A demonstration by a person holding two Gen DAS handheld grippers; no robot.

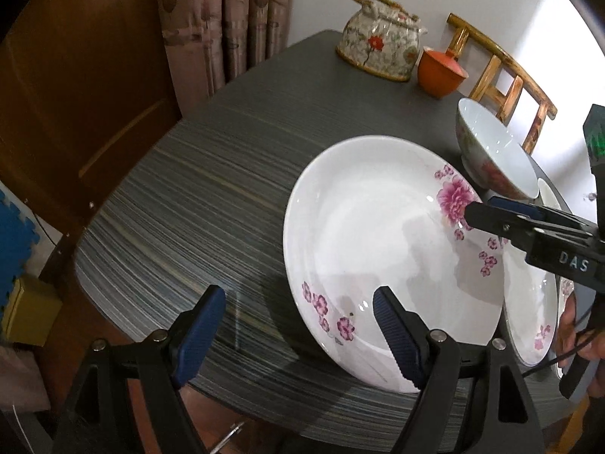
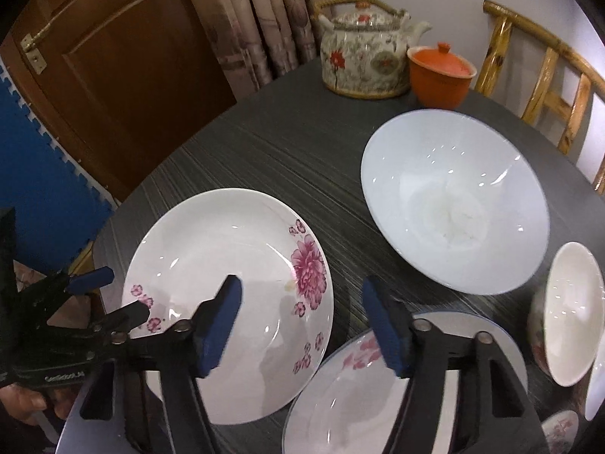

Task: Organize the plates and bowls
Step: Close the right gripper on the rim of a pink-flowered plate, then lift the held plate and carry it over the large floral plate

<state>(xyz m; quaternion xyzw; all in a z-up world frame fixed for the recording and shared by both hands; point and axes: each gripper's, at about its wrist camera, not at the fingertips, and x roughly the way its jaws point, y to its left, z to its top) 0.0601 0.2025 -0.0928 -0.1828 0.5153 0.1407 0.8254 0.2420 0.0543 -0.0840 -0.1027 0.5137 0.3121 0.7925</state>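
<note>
On the dark striped table (image 2: 264, 140) we see a big pale bowl (image 2: 453, 204) and a flowered plate (image 2: 227, 295); a second plate (image 2: 340, 389) is partly cut off below. Our left gripper (image 1: 298, 335) is released around the plate's near rim; our right gripper (image 2: 302, 323) stands apart, empty. Its label reads "DAS", the rest hidden.

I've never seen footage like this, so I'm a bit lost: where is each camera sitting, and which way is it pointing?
Left wrist view: sits on the left gripper, looking down over a dark striped table at a white plate with pink flowers; its own open jaws show, plus the right gripper.
Right wrist view: sits on the right gripper, jaws open over the table; the left gripper and a hand show.
Both share the flowered plate, a floral ceramic teapot and an orange lidded cup.
</note>
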